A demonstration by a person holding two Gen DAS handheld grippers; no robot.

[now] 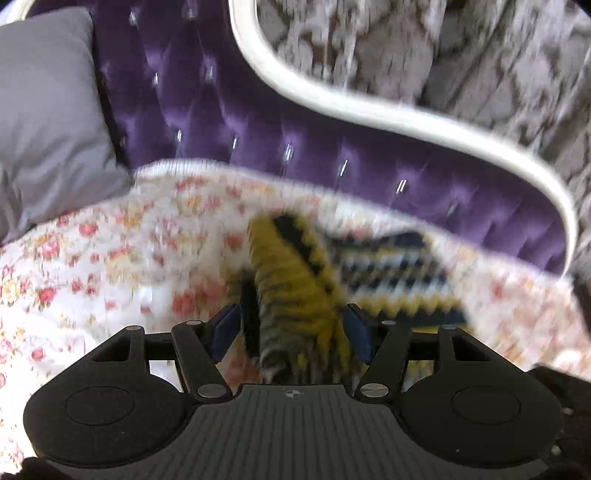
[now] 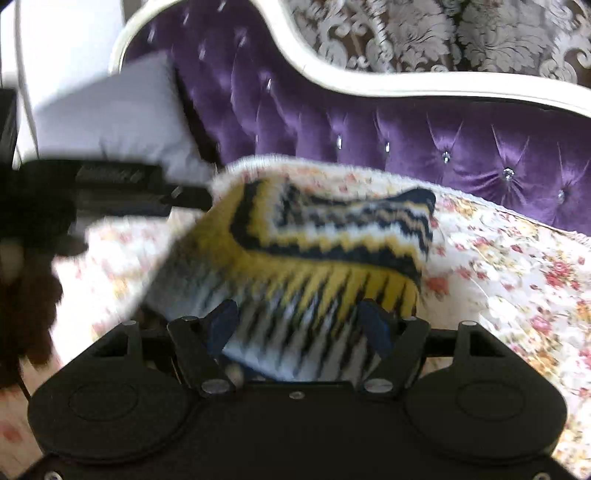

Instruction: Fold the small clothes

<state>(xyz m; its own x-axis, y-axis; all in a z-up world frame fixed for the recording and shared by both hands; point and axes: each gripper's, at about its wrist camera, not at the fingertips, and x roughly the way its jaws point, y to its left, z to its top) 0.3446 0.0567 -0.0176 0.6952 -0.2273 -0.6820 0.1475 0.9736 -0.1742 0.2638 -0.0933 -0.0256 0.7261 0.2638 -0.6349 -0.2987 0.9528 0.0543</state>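
A small knitted garment, yellow with black, white and navy zigzag stripes, is lifted over the floral bedspread. In the left wrist view the garment runs up from between my left gripper fingers, which are shut on its ribbed edge. In the right wrist view the garment drapes over my right gripper, whose blue pads stand wide on either side of the ribbed hem. The left gripper's black body shows at the left of the garment. Both views are motion-blurred.
A floral bedspread covers the bed. A purple tufted headboard with a cream frame stands behind. A grey pillow lies at the left. Patterned wallpaper is behind the headboard.
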